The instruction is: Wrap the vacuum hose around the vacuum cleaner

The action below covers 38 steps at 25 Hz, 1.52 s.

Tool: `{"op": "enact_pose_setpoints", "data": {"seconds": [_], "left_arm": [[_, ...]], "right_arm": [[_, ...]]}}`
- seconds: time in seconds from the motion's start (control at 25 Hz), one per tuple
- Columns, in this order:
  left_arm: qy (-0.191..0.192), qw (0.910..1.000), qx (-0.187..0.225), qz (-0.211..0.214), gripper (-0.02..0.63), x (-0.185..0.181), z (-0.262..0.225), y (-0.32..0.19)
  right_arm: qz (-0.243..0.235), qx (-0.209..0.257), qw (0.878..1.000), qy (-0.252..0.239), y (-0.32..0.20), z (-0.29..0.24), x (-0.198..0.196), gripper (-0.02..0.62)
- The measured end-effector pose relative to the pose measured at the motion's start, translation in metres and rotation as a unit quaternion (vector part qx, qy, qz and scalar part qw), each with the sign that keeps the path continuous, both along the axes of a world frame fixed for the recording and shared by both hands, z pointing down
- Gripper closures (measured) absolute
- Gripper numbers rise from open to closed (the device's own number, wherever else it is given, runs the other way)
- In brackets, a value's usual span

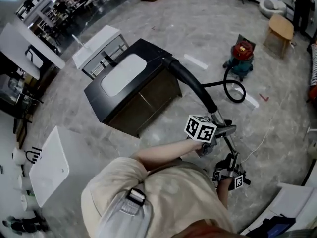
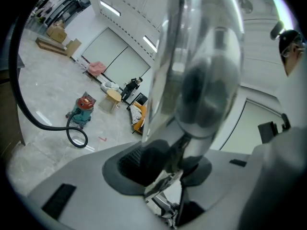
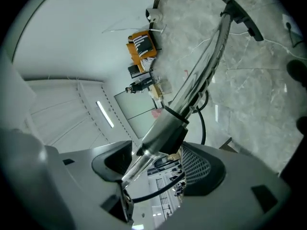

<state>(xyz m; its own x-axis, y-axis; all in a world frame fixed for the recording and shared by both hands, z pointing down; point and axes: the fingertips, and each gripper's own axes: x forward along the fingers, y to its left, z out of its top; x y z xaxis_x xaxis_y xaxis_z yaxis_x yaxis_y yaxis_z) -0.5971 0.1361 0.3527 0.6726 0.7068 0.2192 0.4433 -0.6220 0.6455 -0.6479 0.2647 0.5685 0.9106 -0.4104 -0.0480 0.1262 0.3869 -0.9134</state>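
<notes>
The red and teal vacuum cleaner [image 1: 242, 56] [image 2: 84, 107] stands on the stone floor, far off. Its black hose [image 1: 190, 81] [image 2: 29, 114] loops on the floor beside it and rises to a chrome wand [image 1: 223, 133] [image 2: 201, 71] in front of me. My left gripper [image 1: 218, 129] [image 2: 165, 164] is shut on the wand near the hose end. Lower down, my right gripper [image 1: 230, 165] [image 3: 156, 164] is open, with the wand [image 3: 201, 75] passing between its wide jaws. The wand ends in a black floor nozzle [image 3: 238, 13].
A black cabinet [image 1: 148, 90] with a white top stands to the left of the hose. A white table [image 1: 96, 46] is behind it, a wooden stool [image 1: 281, 28] beyond the vacuum, and a white board [image 1: 49, 165] at the lower left. A person [image 2: 130, 87] stands far away.
</notes>
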Motion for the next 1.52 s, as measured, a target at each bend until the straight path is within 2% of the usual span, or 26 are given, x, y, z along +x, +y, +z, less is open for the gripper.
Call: {"op": "enact_pose_setpoints", "data": {"seconds": [0.12,0.24,0.36,0.48,0.6,0.72,0.8,0.88,1.0,1.2,1.32,1.44,1.52], "left_arm": [[0.012,0.9999,0.002,0.001,0.456,-0.001,-0.008,0.003],[0.027,0.9996,-0.002,0.01,0.456,-0.003,-0.019,0.007],[0.037,0.9991,-0.005,0.021,0.456,0.001,-0.024,0.01],[0.047,0.998,-0.008,0.042,0.451,0.002,-0.033,0.011],[0.055,0.9964,-0.011,0.063,0.445,0.012,-0.036,0.008],[0.055,0.992,-0.029,0.11,0.445,0.03,-0.03,0.001],[0.057,0.9893,-0.037,0.129,0.445,0.047,-0.031,-0.02],[0.072,0.9889,-0.041,0.123,0.445,0.071,-0.034,-0.041],[0.088,0.9855,-0.073,0.125,0.445,0.098,-0.033,-0.042],[0.08,0.9833,-0.122,0.108,0.445,0.134,-0.034,-0.062],[0.075,0.982,-0.14,0.103,0.439,0.14,-0.04,-0.07],[0.088,0.9801,-0.137,0.113,0.436,0.137,-0.049,-0.068],[0.091,0.9822,-0.126,0.106,0.436,0.146,-0.05,-0.064]], "right_arm": [[0.008,0.027,1.0,-0.003,0.004,-0.002,0.012,0.299],[-0.002,0.015,1.0,-0.017,0.011,0.008,0.028,0.3],[-0.017,0.012,1.0,-0.003,0.011,0.008,0.039,0.299],[-0.004,0.011,1.0,0.0,0.011,0.002,0.04,0.299],[-0.023,0.003,1.0,0.005,0.008,0.008,0.057,0.299],[0.002,-0.02,1.0,0.012,0.019,0.022,0.075,0.299],[0.024,-0.034,0.999,0.003,0.007,0.014,0.09,0.299],[0.025,-0.043,0.999,-0.003,-0.011,-0.003,0.12,0.301],[0.036,-0.072,0.997,-0.003,0.002,-0.022,0.148,0.301],[0.043,-0.113,0.992,0.018,0.006,-0.042,0.185,0.301],[0.066,-0.154,0.986,-0.008,0.017,-0.033,0.204,0.299],[0.124,-0.109,0.986,-0.032,0.041,-0.011,0.221,0.299],[0.135,-0.061,0.988,-0.037,0.046,-0.001,0.236,0.299]]}}
